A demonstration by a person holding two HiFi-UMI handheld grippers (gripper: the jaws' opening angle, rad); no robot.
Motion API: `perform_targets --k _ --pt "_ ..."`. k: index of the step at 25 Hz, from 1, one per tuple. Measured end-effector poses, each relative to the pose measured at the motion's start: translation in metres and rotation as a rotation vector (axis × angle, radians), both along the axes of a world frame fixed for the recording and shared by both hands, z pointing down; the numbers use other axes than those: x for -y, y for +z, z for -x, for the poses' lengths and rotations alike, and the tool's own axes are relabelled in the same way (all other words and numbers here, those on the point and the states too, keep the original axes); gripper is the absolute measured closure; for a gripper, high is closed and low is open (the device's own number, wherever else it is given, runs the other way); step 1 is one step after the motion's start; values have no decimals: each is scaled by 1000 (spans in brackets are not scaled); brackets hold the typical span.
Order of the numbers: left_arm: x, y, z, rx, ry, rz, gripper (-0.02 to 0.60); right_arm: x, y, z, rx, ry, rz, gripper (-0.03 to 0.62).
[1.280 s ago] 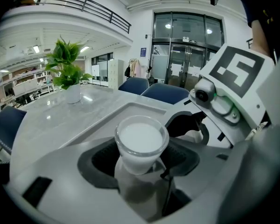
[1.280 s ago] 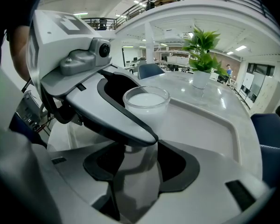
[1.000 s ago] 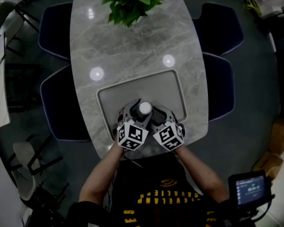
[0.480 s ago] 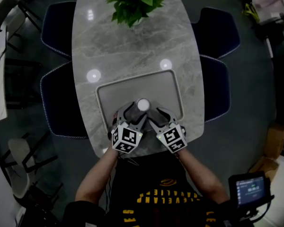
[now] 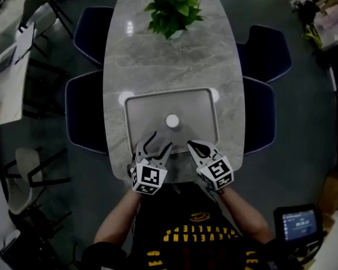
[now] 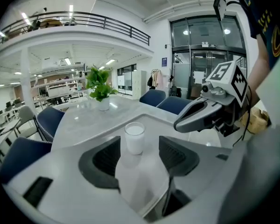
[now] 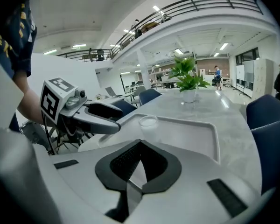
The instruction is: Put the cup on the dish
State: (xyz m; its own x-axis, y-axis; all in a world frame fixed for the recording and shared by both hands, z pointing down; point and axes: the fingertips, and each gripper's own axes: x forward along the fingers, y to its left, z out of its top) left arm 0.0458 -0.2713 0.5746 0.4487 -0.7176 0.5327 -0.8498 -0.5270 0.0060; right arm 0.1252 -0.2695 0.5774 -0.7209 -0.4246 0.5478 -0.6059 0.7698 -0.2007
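A small white cup (image 5: 172,120) stands upright on the grey rectangular dish (image 5: 136,106) in the middle of the marble table. In the head view both grippers sit at the dish's near edge, apart from the cup. My left gripper (image 5: 159,142) is open and empty; in its own view the cup (image 6: 134,136) stands beyond the spread fingers (image 6: 102,158). My right gripper (image 5: 191,145) is to the right of it, its jaws closing to shut with nothing between them. In the right gripper view the cup (image 7: 148,121) is ahead and to the left on the dish (image 7: 217,141).
A potted green plant (image 5: 173,10) stands at the table's far end. Dark blue chairs (image 5: 85,112) (image 5: 260,110) flank the table on both sides. The table's near edge is just under the grippers. A small screen (image 5: 296,224) hangs at the lower right.
Both grippers have drawn back toward the person, away from the cup, which stays standing on the dish. The right gripper has gone from open to shut.
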Motion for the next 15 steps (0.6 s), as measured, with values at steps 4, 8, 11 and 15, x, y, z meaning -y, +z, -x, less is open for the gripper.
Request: perform_targets --k 4,8,11,15 --pt "-27 -38 -18 -48 -47 -48 434 -7 -31 -19 112 24 -30 588" --pt "-46 -83 -46 -142 -78 -95 581 -12 -73 -37 193 51 -101 588" --pt "-57 -112 -67 -172 -78 -144 581 -18 -96 -49 246 62 -139 588" --pt "-69 -141 -81 -229 -117 -171 581 -30 -124 -57 307 41 -188 588"
